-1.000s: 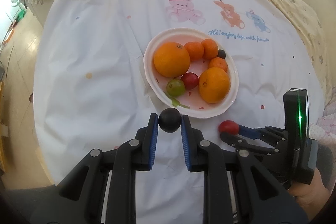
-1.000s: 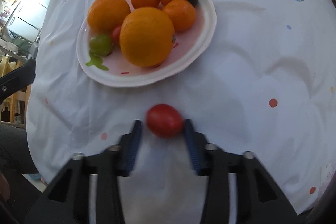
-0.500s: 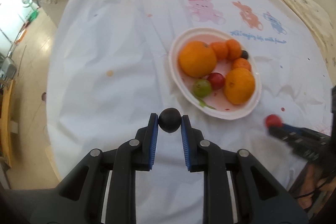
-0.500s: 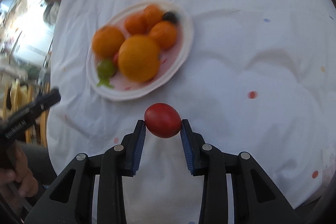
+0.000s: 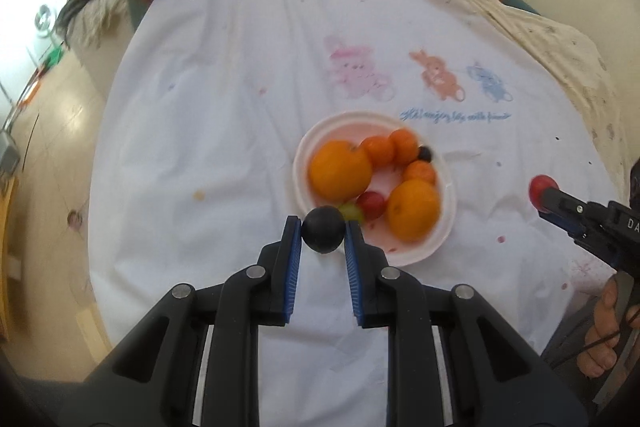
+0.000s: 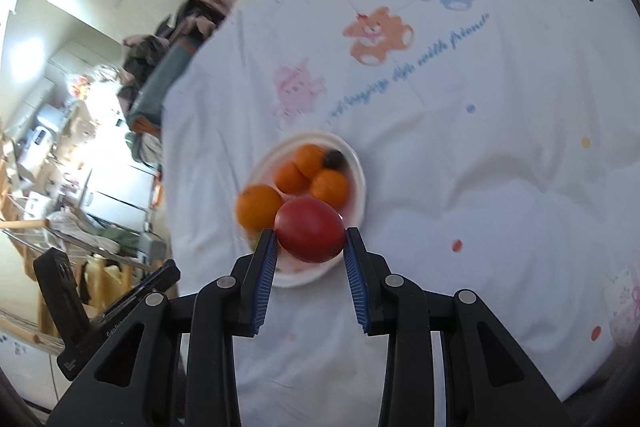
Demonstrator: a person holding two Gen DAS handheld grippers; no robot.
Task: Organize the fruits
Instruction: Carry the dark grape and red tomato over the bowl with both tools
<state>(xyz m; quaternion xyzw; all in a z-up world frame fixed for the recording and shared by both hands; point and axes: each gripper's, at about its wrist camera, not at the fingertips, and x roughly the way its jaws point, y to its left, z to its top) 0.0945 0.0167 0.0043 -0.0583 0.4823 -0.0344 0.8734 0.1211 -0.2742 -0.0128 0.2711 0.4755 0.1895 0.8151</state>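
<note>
The left tool [image 5: 323, 233] was closed on a small dark round fruit [image 5: 323, 229], its blue pads pressed against both sides. The right tool [image 6: 310, 243] was closed on a red oval fruit [image 6: 310, 235], gripped between both pads; in the left wrist view that red fruit appeared at the 3 o'clock edge of the frame. Both fruits were held clear of the white cloth [image 5: 224, 115] that covered the counter. A white plate [image 5: 447, 203] rested on the cloth, at 12 o'clock from the left tool. The plate carried two large oranges [image 5: 340, 174], three small mandarins [image 5: 379, 149], a small dark berry [image 5: 425, 154] at its 1 o'clock rim, a red grape [image 5: 372, 203] and a green fruit [image 5: 354, 211] partly hidden behind the dark round fruit. Printed cartoon animals [image 5: 438, 79] lay beyond the plate.
</note>
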